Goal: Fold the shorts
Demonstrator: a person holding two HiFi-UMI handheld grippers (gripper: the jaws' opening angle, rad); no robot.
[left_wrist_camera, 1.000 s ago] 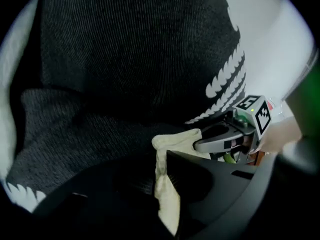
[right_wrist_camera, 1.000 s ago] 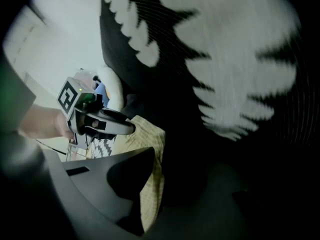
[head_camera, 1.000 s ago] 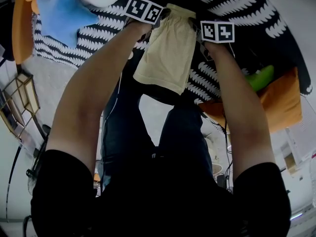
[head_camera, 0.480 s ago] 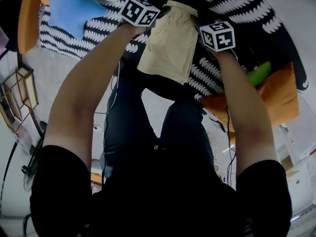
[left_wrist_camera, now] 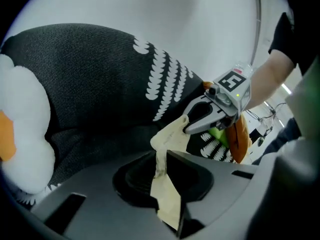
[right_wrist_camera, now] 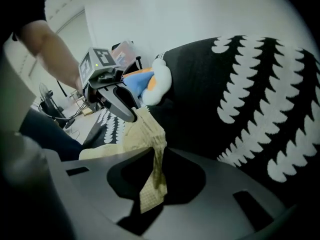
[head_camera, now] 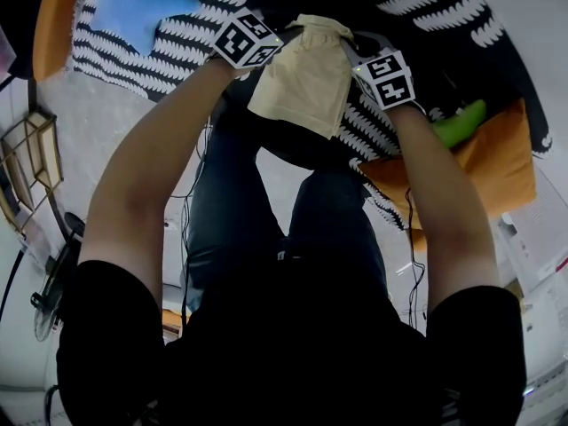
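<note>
A black cover (head_camera: 466,20) with rows of white scalloped marks is spreading across the whole far side. From above I am looking down past the person's two bare arms and dark trousers, which fill the near half. An orange cushion (head_camera: 497,171) is lying at the right edge of the cover, and a blue star-shaped plush (head_camera: 133,3) is sitting at the top left.

The pale yellow shorts (head_camera: 306,74) are hanging in the air above the near edge of the cover, between the two hands. They are drooping as one narrow panel, with the lower hem hanging free. Only the head view is showing that full hang. It is not showing how the jaws are standing.

The left gripper (head_camera: 280,35) is holding the top left corner. Its own view is showing the jaws narrow and pinching a strip of the yellow cloth, with the opposite gripper nipping the far corner. A white plush (left_wrist_camera: 22,129) with an orange patch is bulging in at that view's left.

The right gripper (head_camera: 355,53) is gripping the top right corner. Its view is showing jaws closed tight on a checked edge of the fabric.

A small green thing (head_camera: 460,122) is resting against the cushion; I cannot tell what it is.
</note>
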